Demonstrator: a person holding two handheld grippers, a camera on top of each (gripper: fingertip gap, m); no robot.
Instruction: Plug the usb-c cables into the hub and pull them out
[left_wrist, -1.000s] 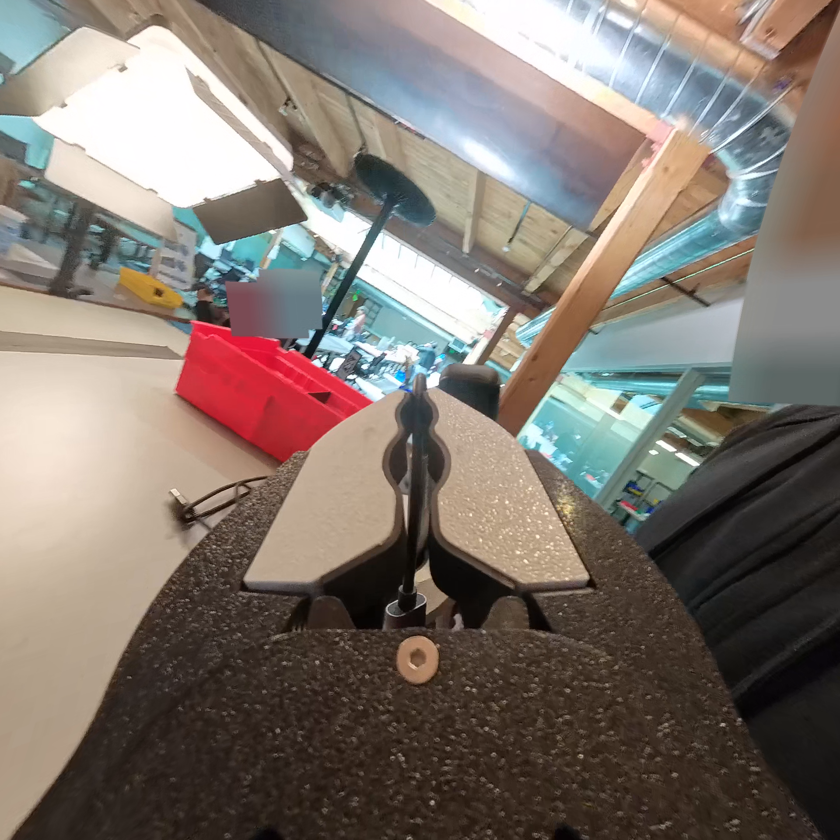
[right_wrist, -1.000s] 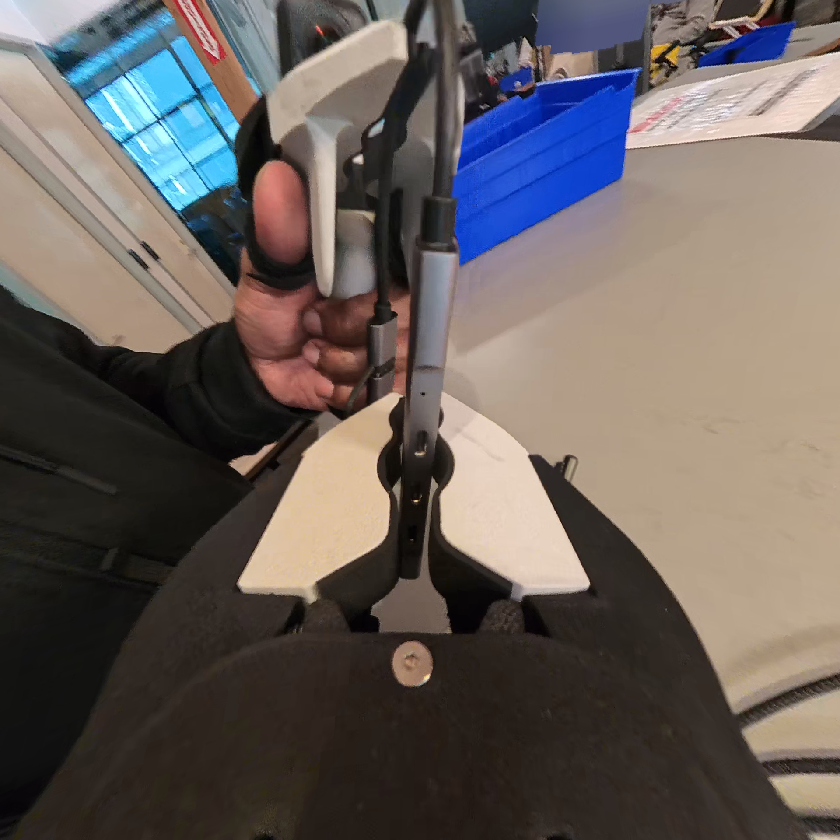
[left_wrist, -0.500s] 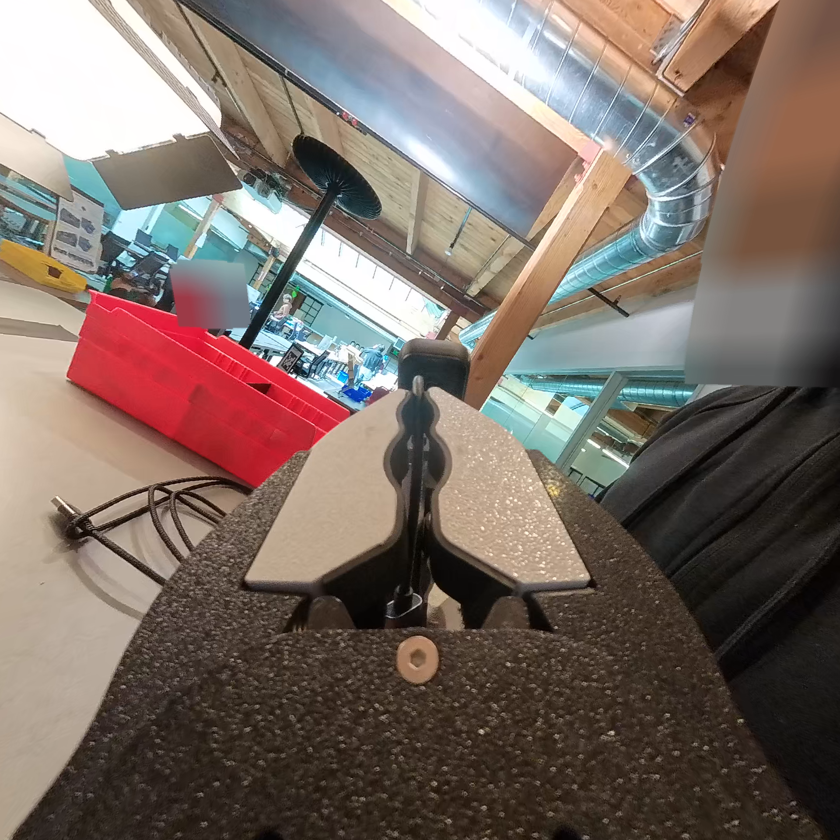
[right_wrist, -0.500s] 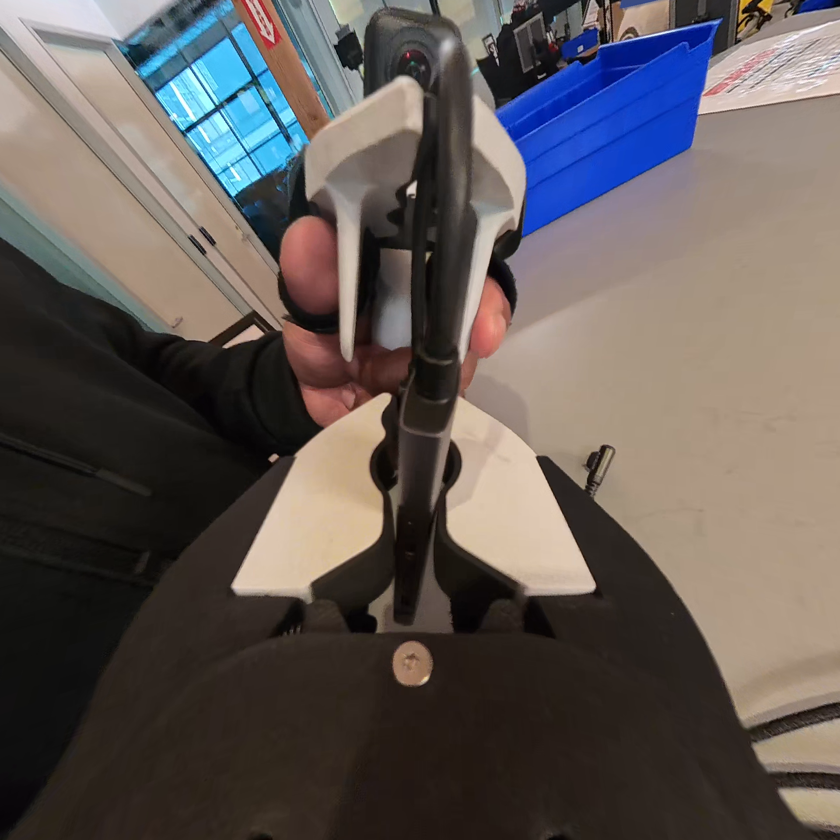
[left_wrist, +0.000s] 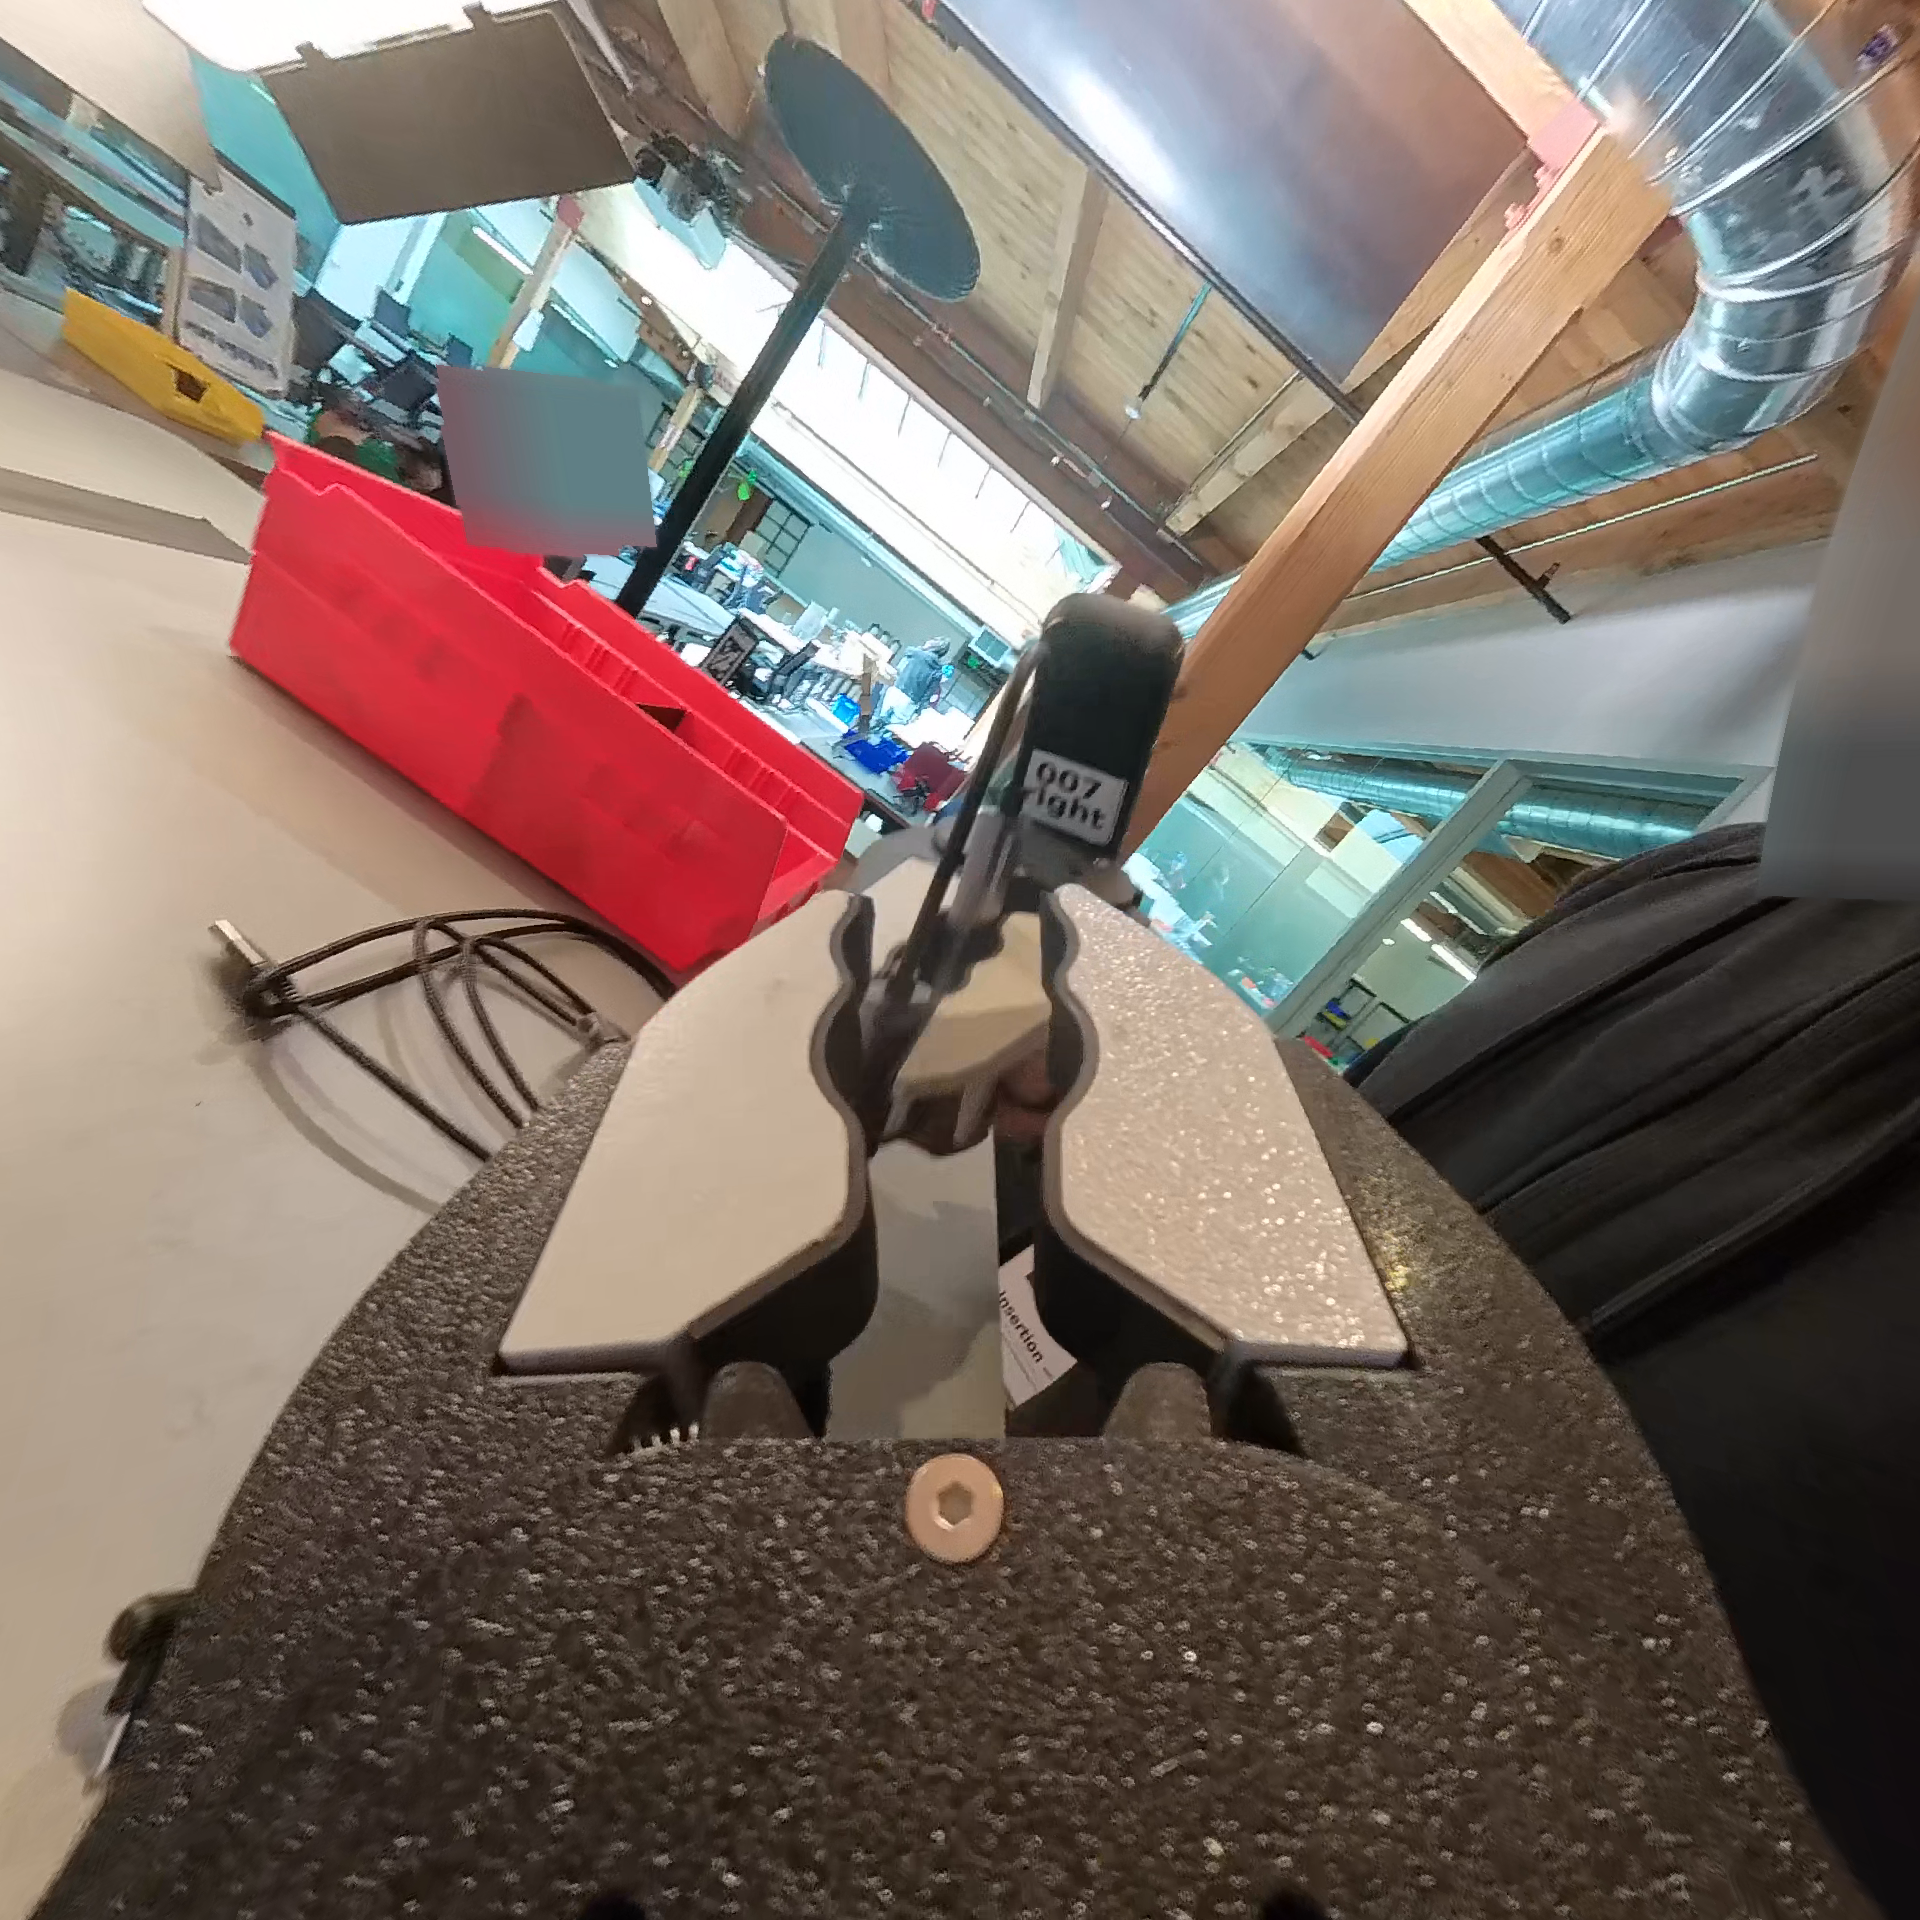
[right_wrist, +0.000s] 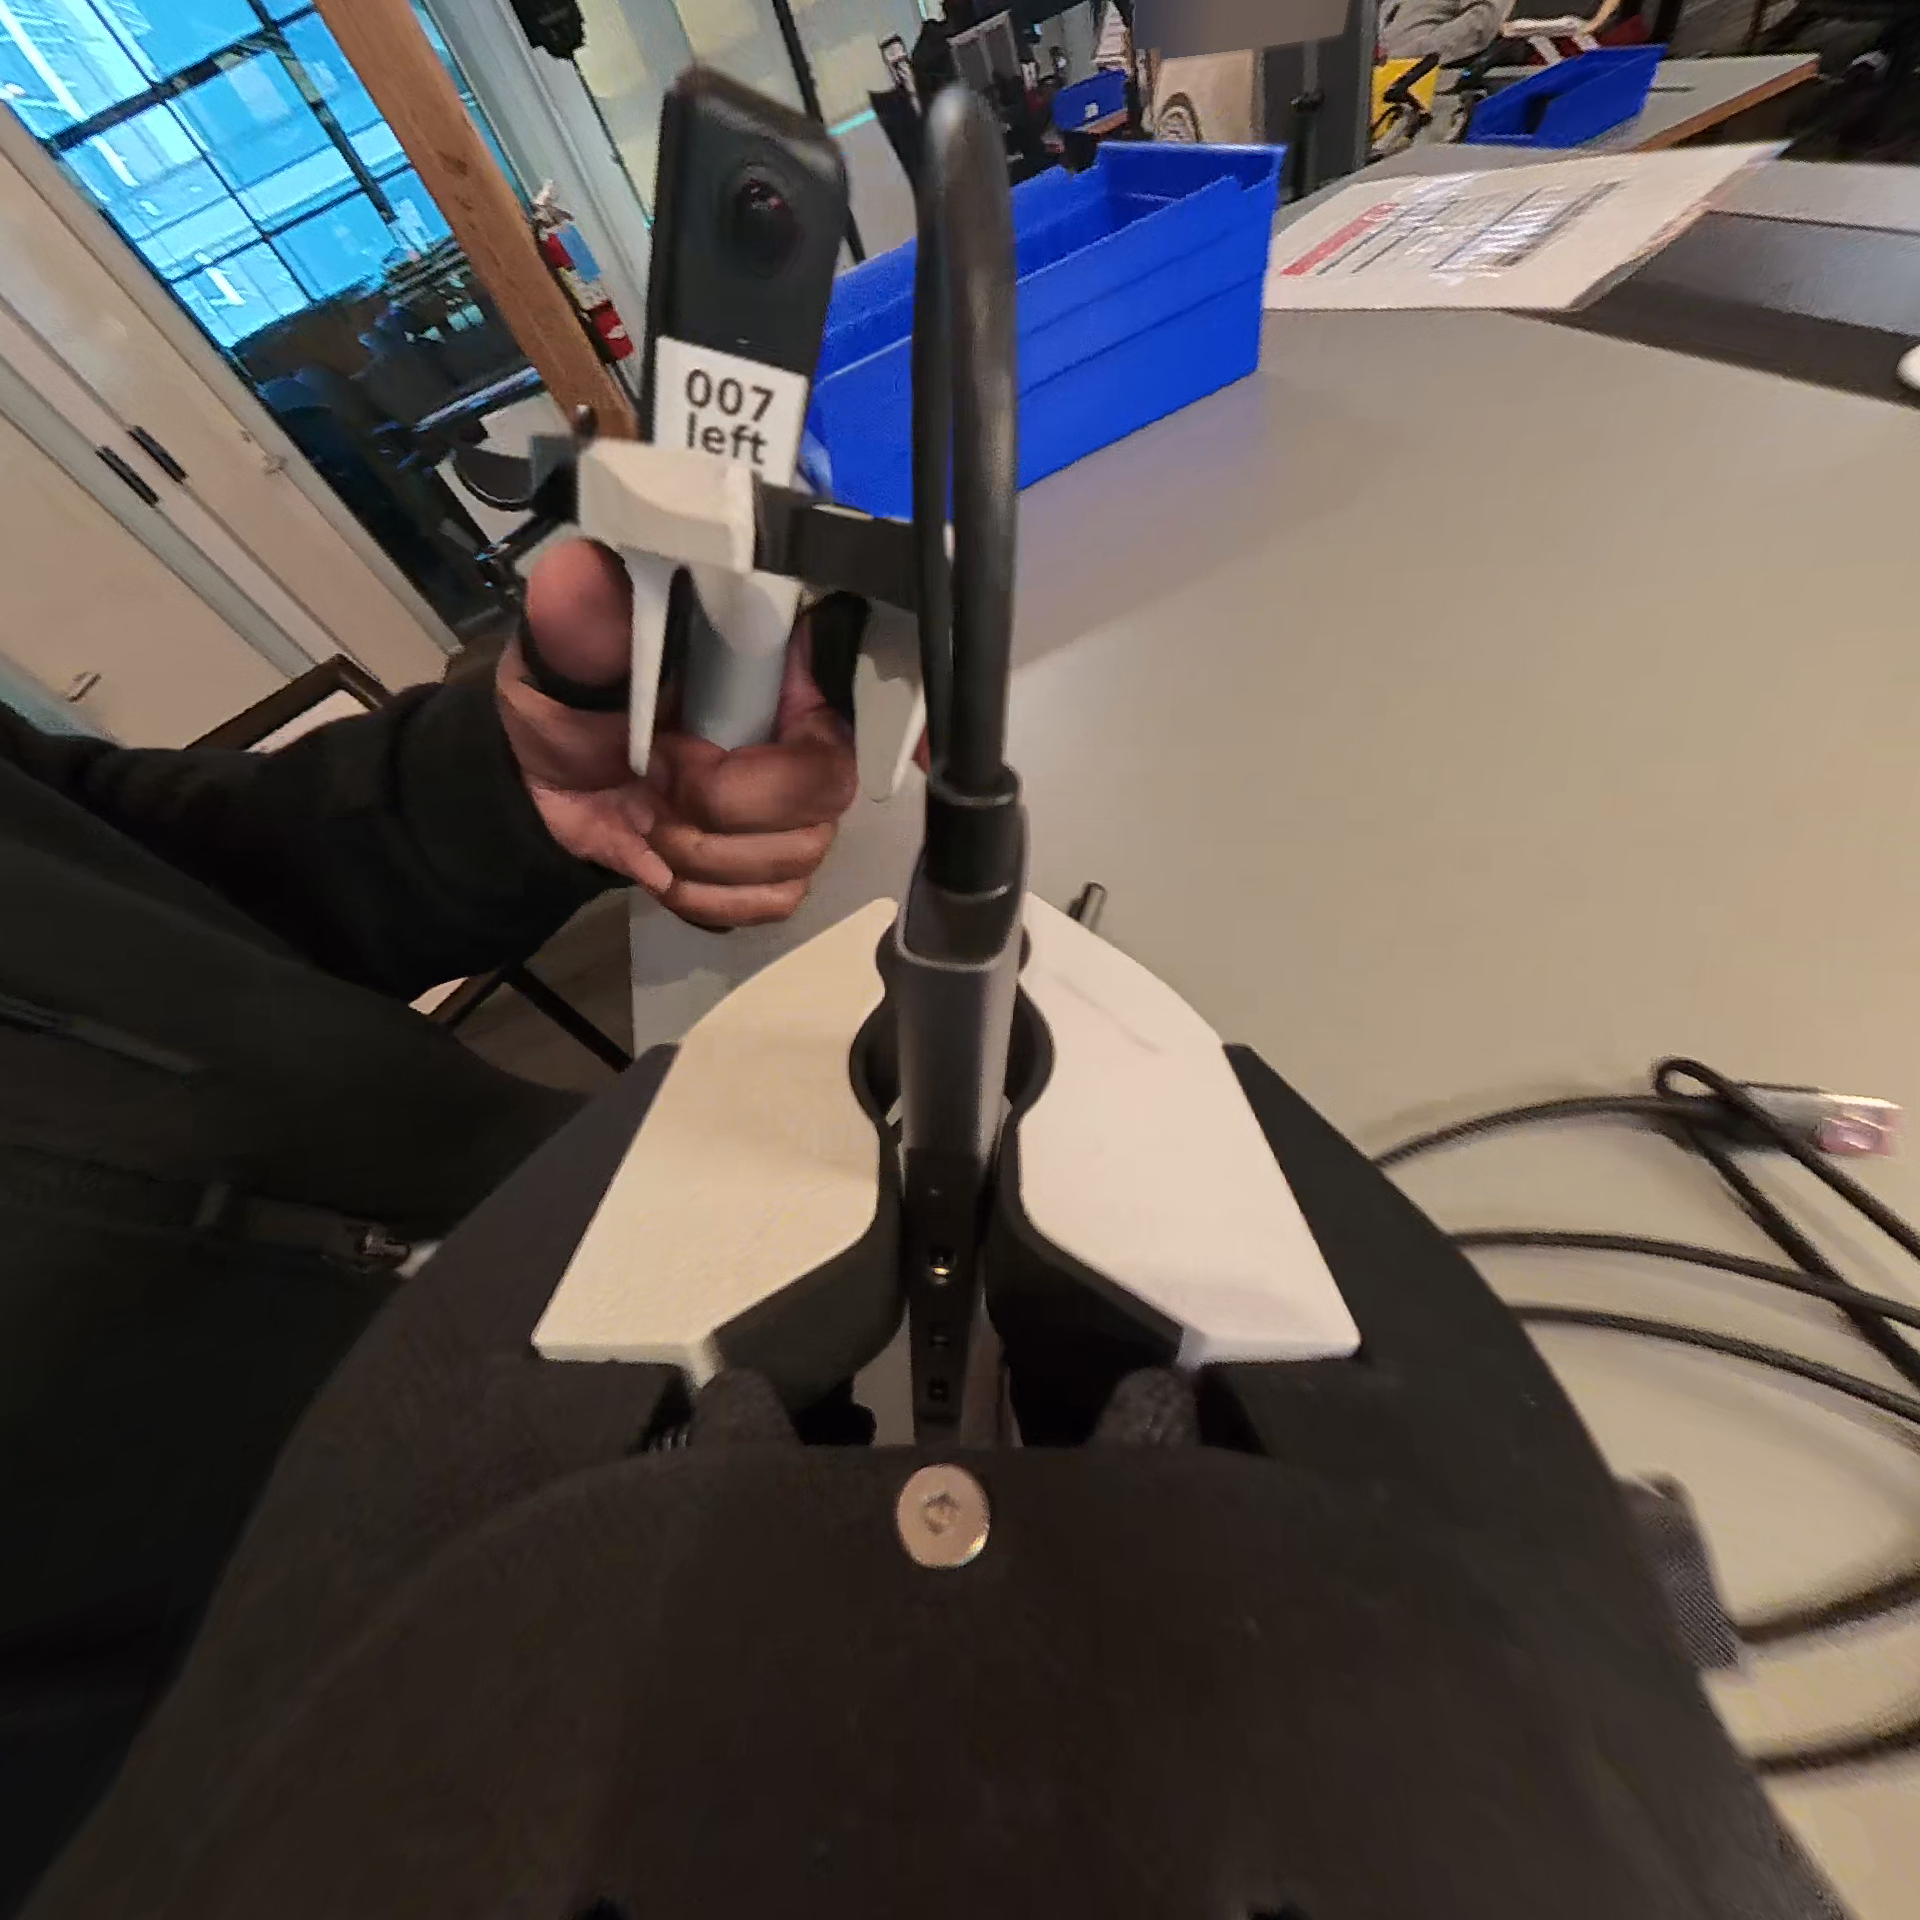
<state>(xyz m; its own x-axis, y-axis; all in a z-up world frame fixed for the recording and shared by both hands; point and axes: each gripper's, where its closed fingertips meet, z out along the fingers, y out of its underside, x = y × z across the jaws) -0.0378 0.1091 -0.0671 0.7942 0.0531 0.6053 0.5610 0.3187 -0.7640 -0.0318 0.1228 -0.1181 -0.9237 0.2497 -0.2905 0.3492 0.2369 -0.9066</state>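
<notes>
**Hub clamped on the right, left fingers spread**

Working from the slim grey metal hub (right_wrist: 951, 1049) as my landmark: to its left, a bare hand (right_wrist: 675, 790) holds my left gripper (left_wrist: 951, 1049), whose two grey fingers stand apart with nothing between them. The hub itself stands upright, pinched edge-on in my right gripper (right_wrist: 951, 1039), a thick black cord (right_wrist: 971, 436) looping up from its top end. To the hub's right, thin black braided cables (right_wrist: 1662, 1247) lie loose on the grey tabletop (right_wrist: 1455, 675), one silver plug (right_wrist: 1839, 1127) resting flat. A long blue plastic bin (right_wrist: 1091, 291) sits beyond the hub.
</notes>
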